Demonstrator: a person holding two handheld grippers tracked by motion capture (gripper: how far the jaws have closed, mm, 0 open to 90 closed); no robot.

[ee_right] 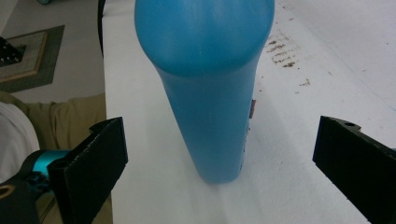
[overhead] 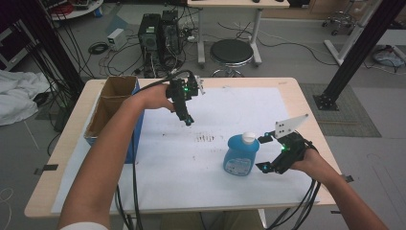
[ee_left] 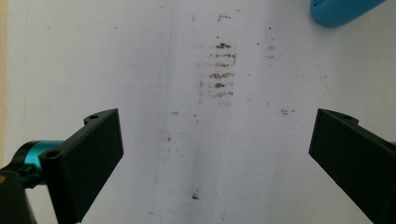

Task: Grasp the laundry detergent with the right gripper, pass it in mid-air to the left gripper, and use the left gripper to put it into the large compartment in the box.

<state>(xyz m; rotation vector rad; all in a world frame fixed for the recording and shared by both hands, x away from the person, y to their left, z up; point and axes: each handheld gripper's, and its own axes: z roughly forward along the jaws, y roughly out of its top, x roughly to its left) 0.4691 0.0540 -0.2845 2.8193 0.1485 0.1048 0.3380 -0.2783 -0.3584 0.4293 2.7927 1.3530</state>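
Observation:
A blue bottle with a white cap stands upright on the white sheet, right of centre. My right gripper is just to its right, open, jaws spread wide and level with the bottle's body. In the right gripper view the bottle rises between the two jaws with a gap on each side of it. My left gripper hovers open over the sheet's far left part, pointing down, nothing in it. In the left gripper view a corner of the bottle shows at top right.
An open cardboard box with a blue side stands at the table's left edge. Brown smudges mark the sheet near its middle. Cables trail from both grippers off the front edge. A stool and computer towers stand beyond the table.

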